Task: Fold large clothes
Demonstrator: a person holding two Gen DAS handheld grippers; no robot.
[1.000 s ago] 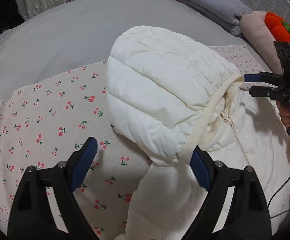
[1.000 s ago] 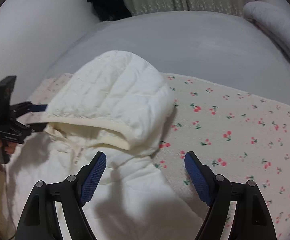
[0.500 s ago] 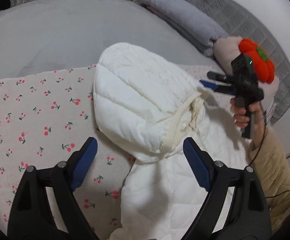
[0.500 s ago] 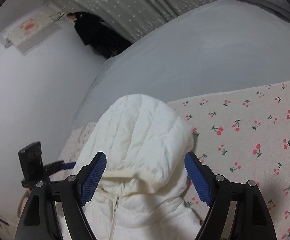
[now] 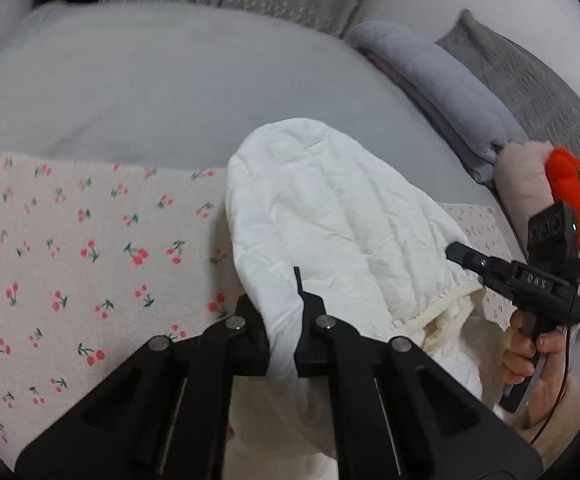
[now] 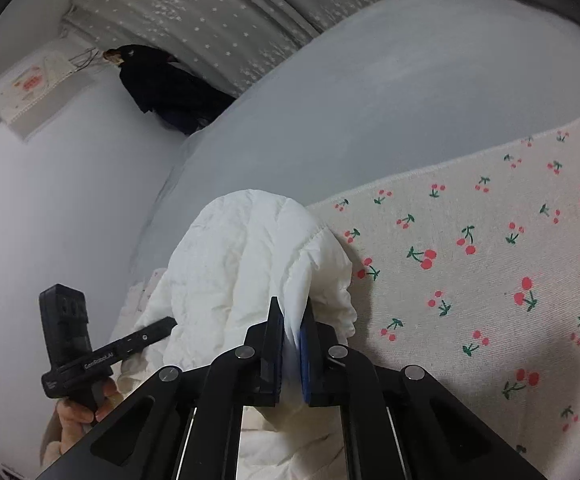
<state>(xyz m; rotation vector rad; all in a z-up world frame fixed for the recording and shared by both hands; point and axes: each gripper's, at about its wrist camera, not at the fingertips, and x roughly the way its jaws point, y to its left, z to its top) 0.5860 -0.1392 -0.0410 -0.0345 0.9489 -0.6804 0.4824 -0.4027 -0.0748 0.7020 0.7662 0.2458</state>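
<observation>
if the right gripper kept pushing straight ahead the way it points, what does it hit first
The white jacket's hood: the right gripper is already shut on its fabric, and the puffy hood bulges right in front. Beyond lies the grey bedsheet.

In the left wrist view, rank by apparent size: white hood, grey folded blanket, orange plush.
1. White hood, though nearness to the camera inflates it.
2. Grey folded blanket.
3. Orange plush, partly hidden.

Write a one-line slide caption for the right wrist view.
Right gripper shut on the white puffer jacket's hood, over a cherry-print blanket.
</observation>
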